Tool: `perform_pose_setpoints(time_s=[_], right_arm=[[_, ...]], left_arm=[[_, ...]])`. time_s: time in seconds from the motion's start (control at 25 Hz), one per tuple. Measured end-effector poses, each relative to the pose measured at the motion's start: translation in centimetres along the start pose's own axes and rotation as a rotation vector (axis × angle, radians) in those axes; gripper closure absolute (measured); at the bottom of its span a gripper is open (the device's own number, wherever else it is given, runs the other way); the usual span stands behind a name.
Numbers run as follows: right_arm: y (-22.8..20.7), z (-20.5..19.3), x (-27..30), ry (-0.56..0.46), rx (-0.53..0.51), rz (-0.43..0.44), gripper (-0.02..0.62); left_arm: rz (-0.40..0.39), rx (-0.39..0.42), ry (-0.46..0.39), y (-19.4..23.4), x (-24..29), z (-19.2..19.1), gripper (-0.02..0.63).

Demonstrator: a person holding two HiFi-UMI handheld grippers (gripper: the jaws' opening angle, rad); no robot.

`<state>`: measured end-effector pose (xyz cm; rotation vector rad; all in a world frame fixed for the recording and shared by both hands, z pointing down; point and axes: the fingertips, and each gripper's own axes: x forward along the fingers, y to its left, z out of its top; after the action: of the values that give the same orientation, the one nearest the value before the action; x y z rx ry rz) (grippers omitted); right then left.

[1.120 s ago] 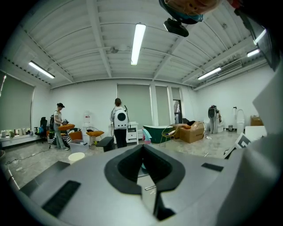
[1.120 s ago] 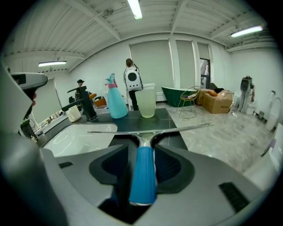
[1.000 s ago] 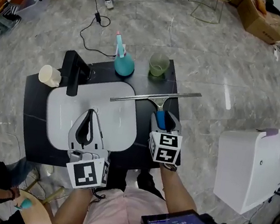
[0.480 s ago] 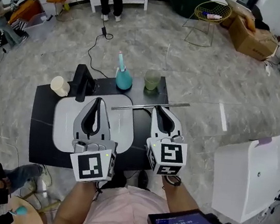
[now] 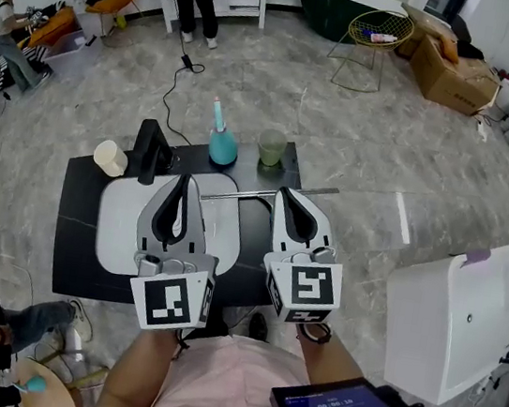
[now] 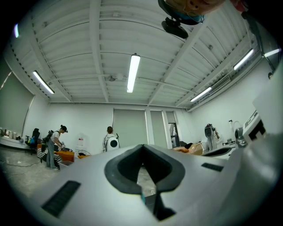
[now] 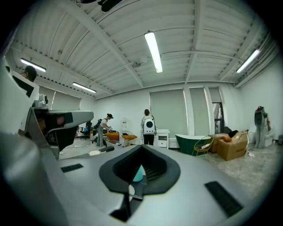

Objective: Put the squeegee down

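Observation:
The squeegee (image 5: 248, 193), a long metal blade, lies flat on the black counter (image 5: 71, 256) across the right rim of the white sink (image 5: 120, 216). Nothing holds it. In the head view both grippers hover above the counter, side by side and pointing away from me. My right gripper (image 5: 290, 197) is shut and empty, its tip over the blade's middle. My left gripper (image 5: 180, 182) is also shut and empty, over the sink. The right gripper view looks across the room, with my right gripper (image 7: 140, 148) shut at the bottom. The left gripper view shows my left gripper (image 6: 142, 148) shut too.
A black faucet (image 5: 149, 149) and a cream cup (image 5: 110, 157) stand at the counter's back left. A teal spray bottle (image 5: 223, 146) and a green cup (image 5: 271, 147) stand at the back. A white box (image 5: 467, 305) sits right of the counter. People stand far back.
The right gripper let go of the squeegee's handle, shut and rose off the counter. The left gripper rose as well. The squeegee stays lying on the counter.

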<state>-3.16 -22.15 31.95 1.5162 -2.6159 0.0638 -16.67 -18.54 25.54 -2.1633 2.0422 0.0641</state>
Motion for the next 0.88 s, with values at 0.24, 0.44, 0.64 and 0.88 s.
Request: perform_pose_setpoints(time_s=[0.24,0.44,0.64,0.88], right_arm=[[0.30,0.23,-0.29,-0.011,-0.001,0.007,0.600],[0.30,0.38,-0.46,-0.015,0.003,0.002,0.598],[0.39,0.47,-0.70,-0.015,0.001,-0.004,0.600],[0.78,0.30,-0.58,-0.010,0.001,-0.009,0.598]], left_arm=[[-0.011,0.002,0.000,-0.23,-0.38,-0.07,0.597],[-0.015,0.003,-0.001,-0.16,-0.50,-0.04,0.597],[-0.022,0.001,0.001,-0.20,-0.68,-0.12,0.597],[-0.025,-0.001,0.002,0.18,-0.78,-0.33,0.597]])
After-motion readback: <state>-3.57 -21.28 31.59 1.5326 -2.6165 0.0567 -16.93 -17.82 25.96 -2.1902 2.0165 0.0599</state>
